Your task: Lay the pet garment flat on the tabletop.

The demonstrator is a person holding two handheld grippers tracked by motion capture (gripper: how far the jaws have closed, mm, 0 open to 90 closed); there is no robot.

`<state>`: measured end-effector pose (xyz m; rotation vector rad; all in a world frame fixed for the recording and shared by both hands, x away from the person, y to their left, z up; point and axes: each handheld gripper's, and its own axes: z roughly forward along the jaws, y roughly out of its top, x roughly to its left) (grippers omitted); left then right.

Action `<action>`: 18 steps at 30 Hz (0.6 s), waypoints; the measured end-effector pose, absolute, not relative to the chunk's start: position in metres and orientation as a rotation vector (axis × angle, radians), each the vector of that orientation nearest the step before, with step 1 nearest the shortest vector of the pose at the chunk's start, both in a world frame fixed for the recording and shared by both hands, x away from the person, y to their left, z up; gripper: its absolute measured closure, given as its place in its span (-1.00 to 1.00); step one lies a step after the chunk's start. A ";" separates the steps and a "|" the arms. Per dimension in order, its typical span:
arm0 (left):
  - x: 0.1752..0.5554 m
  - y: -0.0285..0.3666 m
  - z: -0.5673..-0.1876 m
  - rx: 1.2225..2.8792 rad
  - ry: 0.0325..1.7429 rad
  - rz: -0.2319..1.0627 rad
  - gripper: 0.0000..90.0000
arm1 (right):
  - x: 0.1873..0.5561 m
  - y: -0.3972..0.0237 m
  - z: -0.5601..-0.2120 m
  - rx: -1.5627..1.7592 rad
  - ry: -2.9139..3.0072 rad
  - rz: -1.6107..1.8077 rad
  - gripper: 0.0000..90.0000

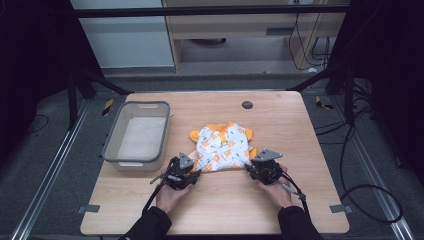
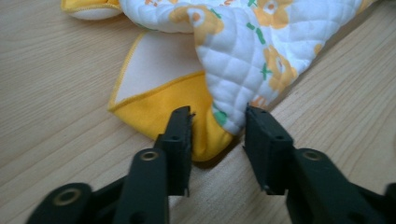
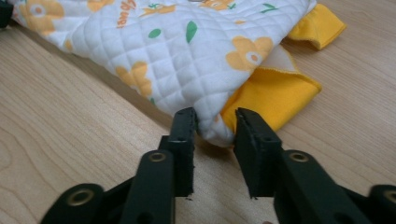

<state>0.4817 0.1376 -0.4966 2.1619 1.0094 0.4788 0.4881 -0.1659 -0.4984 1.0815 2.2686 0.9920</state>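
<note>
A small quilted white garment (image 1: 222,147) with orange flowers and yellow trim lies flat in the middle of the wooden table (image 1: 225,210). My left gripper (image 1: 196,170) sits at its near left corner. In the left gripper view the jaws (image 2: 218,116) pinch the garment (image 2: 243,51) where yellow hem and white quilting meet. My right gripper (image 1: 250,167) is at the near right corner. In the right gripper view its jaws (image 3: 215,119) close on the white quilted corner of the garment (image 3: 187,51), beside a yellow cuff (image 3: 275,95). Both grippers rest low on the tabletop.
A grey rectangular basket (image 1: 111,142) stands on the table's left side, close to my left hand. A small dark round disc (image 1: 247,105) sits near the far edge. Bare wood runs along the near edge and the right side.
</note>
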 end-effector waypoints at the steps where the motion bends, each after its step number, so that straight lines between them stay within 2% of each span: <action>1: 0.481 0.138 -0.496 2.156 1.016 0.472 0.49 | 0.488 -0.166 -0.498 1.075 2.270 0.989 0.62; 4: 0.480 0.138 -0.495 2.159 1.010 0.460 0.71 | 0.486 -0.164 -0.496 1.076 2.281 0.993 0.80; 7: 0.478 0.140 -0.490 2.147 1.002 0.413 0.80 | 0.483 -0.164 -0.489 1.070 2.285 1.034 0.85; 18: 0.457 0.156 -0.450 2.046 0.949 0.312 0.83 | 0.457 -0.181 -0.452 1.065 2.240 1.282 0.88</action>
